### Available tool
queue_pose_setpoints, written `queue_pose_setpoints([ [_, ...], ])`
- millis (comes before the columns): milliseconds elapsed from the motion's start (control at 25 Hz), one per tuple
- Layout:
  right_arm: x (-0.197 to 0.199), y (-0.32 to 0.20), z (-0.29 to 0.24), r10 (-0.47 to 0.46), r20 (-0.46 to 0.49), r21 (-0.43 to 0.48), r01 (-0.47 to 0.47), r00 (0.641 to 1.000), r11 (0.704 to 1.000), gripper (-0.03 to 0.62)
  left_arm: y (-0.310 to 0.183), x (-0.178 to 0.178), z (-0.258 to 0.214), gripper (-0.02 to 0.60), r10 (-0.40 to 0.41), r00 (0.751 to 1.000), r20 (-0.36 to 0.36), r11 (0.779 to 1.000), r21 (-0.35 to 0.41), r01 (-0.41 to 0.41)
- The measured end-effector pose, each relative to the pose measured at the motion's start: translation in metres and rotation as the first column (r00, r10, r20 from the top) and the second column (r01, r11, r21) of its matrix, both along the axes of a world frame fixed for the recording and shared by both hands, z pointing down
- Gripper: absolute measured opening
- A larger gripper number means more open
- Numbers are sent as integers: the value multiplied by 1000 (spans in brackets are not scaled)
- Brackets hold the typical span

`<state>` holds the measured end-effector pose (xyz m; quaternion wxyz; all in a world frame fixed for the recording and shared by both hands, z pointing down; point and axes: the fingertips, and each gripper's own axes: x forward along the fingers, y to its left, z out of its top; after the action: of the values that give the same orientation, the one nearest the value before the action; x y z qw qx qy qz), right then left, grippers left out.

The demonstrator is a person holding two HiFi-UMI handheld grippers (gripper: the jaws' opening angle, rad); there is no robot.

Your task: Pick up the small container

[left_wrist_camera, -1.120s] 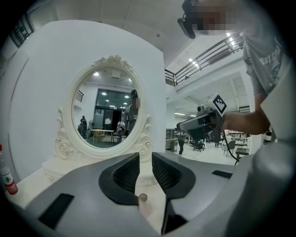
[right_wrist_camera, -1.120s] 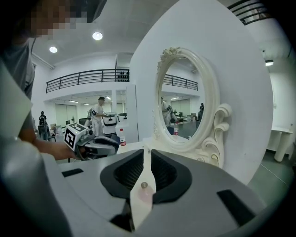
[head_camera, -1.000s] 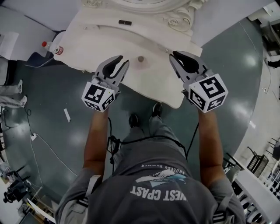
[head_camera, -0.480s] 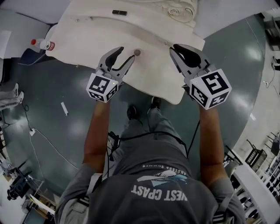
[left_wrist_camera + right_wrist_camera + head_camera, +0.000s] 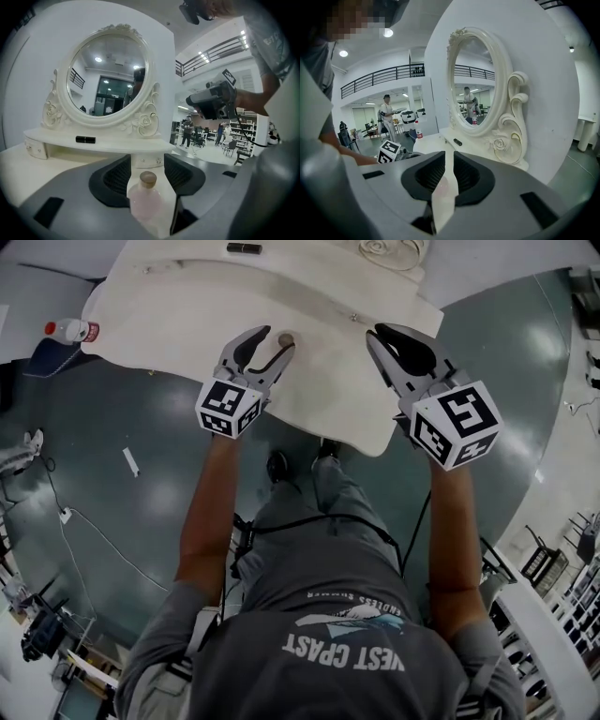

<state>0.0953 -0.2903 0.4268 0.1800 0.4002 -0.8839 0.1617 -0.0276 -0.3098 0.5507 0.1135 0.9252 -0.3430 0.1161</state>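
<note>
In the left gripper view the small container [image 5: 146,201] stands low centre on the bench [image 5: 18,164], between the left gripper's [image 5: 271,339] fingers, which have just been opening and stand wide apart, clear of it. The head view shows only its cap, at top centre. The right gripper's [image 5: 444,171] fingers stand narrowly apart with nothing between them.

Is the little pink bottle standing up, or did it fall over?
Standing up. The pink bottle sits straight on the white table, with its brown cap on top.

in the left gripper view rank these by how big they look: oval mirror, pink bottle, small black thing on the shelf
1. oval mirror
2. pink bottle, enlarged by nearness to the camera
3. small black thing
</note>
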Motion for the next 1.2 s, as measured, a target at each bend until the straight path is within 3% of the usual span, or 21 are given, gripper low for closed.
queue_pose_setpoints([
  [480,6,-2,31,8,-2,-44,-8,1000,999,75,-9,18,58,221,-17,997,76,999,-35,19],
  [840,7,-2,30,16,-1,-56,-16,1000,998,75,-11,24,63,152,-41,989,139,998,46,35],
  [1200,4,8,15,18,7,-42,-18,1000,999,75,-9,14,44,149,-16,985,170,1000,6,15],
])
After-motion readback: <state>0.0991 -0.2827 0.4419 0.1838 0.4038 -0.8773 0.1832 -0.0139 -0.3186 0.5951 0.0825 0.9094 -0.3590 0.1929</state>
